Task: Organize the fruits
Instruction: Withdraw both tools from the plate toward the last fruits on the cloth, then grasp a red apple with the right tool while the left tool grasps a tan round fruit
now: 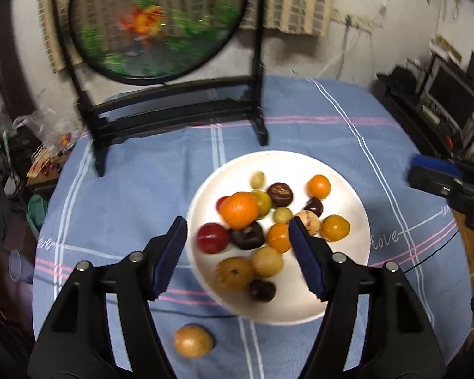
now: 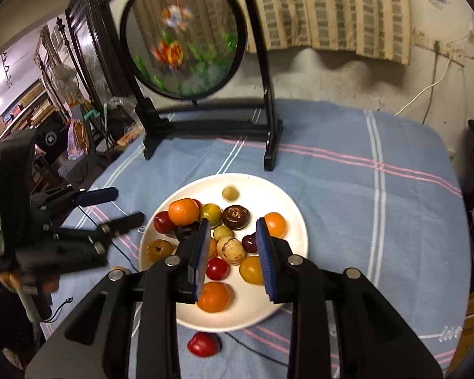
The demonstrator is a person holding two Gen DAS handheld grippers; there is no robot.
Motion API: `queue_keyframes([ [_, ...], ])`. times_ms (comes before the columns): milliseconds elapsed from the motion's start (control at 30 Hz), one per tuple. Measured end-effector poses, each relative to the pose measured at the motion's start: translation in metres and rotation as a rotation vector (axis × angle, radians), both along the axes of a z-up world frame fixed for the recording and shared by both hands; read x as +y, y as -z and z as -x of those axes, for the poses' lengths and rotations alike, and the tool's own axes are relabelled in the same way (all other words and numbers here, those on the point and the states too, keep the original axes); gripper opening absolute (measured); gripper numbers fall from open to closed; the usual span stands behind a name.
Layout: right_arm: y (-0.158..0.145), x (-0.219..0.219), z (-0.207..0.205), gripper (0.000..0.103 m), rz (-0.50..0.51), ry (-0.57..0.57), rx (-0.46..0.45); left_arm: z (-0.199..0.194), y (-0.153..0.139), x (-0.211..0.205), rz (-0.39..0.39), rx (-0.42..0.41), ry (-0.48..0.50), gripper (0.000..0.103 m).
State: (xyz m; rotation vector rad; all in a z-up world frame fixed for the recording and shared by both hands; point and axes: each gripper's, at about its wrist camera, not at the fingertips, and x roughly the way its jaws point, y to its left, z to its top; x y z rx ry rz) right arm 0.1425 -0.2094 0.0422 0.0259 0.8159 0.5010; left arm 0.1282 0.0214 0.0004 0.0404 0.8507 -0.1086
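Glossy white plate (image 1: 347, 300), fuzzy tablecloth (image 1: 142, 189)

The round painted screen (image 1: 158, 22) behind the white plate (image 1: 357, 221) is smeared by motion blur, its top cut off in the left wrist view. On the plate, gripper fingers (image 2: 202, 252) hide parts of several fruits (image 2: 218, 268).

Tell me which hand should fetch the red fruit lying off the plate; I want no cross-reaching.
Right. The red fruit lies on the cloth close under the right claw, which is empty. The left claw has no view of it; a yellow-brown fruit lies under that one instead.
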Motion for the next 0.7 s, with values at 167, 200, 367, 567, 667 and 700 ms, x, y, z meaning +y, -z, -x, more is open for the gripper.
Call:
queue_keyframes([
  [167, 0.006, -0.009, 0.049, 0.032, 0.013, 0.015, -0.013, 0.042, -0.003, 0.04, 0.024, -0.016, -0.074, 0.074],
  [200, 0.014, -0.009, 0.059, 0.045, 0.017, 0.021, 0.002, 0.055, 0.004, 0.047, 0.029, 0.002, -0.089, 0.074],
  [367, 0.078, 0.009, 0.103, 0.064, 0.13, 0.009, 0.097, 0.099, 0.045, 0.062, 0.016, 0.101, -0.102, 0.074],
  [567, 0.113, 0.045, 0.103, 0.064, 0.186, -0.029, 0.125, 0.127, 0.077, 0.066, 0.019, 0.193, -0.116, 0.074],
  [667, 0.123, 0.053, 0.093, 0.064, 0.201, -0.018, 0.149, 0.135, 0.075, 0.067, 0.027, 0.181, -0.117, 0.074],
  [700, 0.128, 0.055, 0.087, 0.064, 0.202, -0.019, 0.169, 0.137, 0.074, 0.068, 0.031, 0.178, -0.118, 0.074],
])
